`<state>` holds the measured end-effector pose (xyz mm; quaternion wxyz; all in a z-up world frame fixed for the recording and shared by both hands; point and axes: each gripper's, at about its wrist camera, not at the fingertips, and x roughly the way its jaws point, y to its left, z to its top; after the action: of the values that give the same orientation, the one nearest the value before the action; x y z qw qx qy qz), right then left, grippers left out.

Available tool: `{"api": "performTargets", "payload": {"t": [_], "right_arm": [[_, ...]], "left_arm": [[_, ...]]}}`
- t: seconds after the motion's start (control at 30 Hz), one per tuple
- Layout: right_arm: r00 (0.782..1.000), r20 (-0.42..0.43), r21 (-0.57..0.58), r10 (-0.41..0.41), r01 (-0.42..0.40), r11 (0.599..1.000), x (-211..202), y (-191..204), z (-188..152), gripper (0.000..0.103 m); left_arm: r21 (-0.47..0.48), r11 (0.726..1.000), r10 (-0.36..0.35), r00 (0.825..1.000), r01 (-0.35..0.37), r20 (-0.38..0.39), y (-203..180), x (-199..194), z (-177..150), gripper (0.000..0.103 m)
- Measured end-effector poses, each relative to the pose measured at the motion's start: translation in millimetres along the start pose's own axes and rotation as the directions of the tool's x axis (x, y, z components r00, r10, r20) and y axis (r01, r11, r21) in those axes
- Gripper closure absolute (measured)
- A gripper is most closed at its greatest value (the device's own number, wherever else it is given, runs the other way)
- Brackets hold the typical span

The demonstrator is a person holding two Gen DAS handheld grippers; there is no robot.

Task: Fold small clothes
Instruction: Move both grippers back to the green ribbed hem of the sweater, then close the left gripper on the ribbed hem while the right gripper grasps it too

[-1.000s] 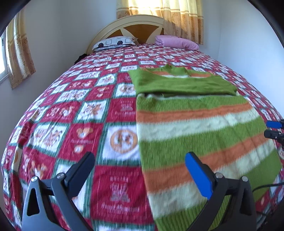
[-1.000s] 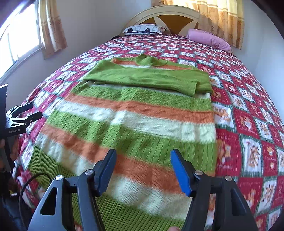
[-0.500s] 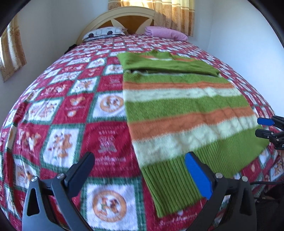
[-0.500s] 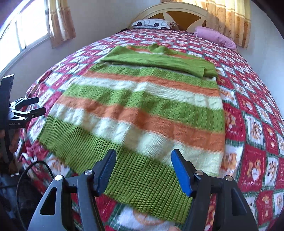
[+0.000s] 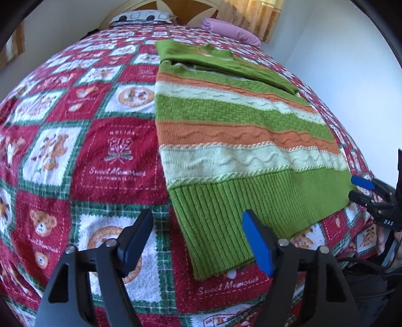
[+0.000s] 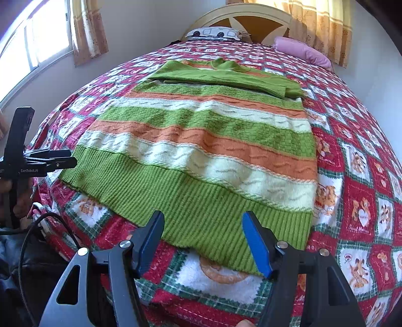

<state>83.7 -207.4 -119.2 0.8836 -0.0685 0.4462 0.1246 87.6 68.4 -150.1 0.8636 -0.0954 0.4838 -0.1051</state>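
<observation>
Sweater (image 5: 226, 156): lying flat on bed (image 5: 75, 156). Left gripper (image 5: 197, 239): spread, jaws just narrowing, nothing between. Right gripper (image 6: 203, 239): spread, hovering over hem.

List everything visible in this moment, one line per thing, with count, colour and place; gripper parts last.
sweater: 1, green, orange and cream stripes, flat on the bed, sleeves folded across the top, ribbed hem nearest the grippers
bedspread: 1, red, white and green patchwork with bears, covering the bed
patterned pillow: 1, white and dark, at the headboard
pink pillow: 1, beside it, to its right
headboard: 1, cream and brown
curtains: yellow-brown, at the window and behind the headboard
left gripper: black with blue pads, jaws just been closing, nothing between them, over the hem corner
right gripper: same colours, open, over the hem
</observation>
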Motion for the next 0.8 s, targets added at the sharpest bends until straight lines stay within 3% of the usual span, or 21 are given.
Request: {"api": "performTargets", "payload": {"t": [0.17, 0.33, 0.4, 0.43, 0.47, 0.63, 0.8], "right_arm": [[1.000, 0.006, 0.036, -0.010, 0.010, 0.999, -3, -12, -4, 0.038], [0.999, 0.022, 0.073, -0.032, 0.031, 0.997, -11, -29, -8, 0.038], [0.999, 0.027, 0.093, -0.047, 0.045, 0.995, -15, -38, -10, 0.038], [0.998, 0.030, 0.109, -0.056, 0.053, 0.993, -18, -44, -12, 0.038], [0.998, 0.032, 0.123, -0.063, 0.059, 0.991, -20, -49, -14, 0.038], [0.996, 0.032, 0.213, -0.086, 0.077, 0.974, -28, -76, -28, 0.038], [0.998, 0.040, 0.250, -0.038, 0.027, 0.968, -24, -82, -36, 0.038]], "left_arm": [[-0.008, 1.000, -0.025, 1.000, 0.025, -0.013, -2, 2, -4, 0.042], [0.013, 1.000, -0.019, 1.000, 0.019, -0.017, -9, 6, -6, 0.044], [0.009, 1.000, -0.019, 1.000, 0.019, -0.013, -8, 5, -6, 0.060], [0.008, 1.000, -0.027, 0.999, 0.027, -0.016, -7, 5, -6, 0.078], [0.006, 0.999, -0.037, 0.999, 0.037, -0.016, -6, 5, -6, 0.089], [0.020, 0.998, -0.060, 0.998, 0.060, 0.028, -4, -7, -3, 0.092], [0.008, 0.996, -0.087, 0.995, 0.087, 0.056, 0, -17, 3, 0.092]]}}
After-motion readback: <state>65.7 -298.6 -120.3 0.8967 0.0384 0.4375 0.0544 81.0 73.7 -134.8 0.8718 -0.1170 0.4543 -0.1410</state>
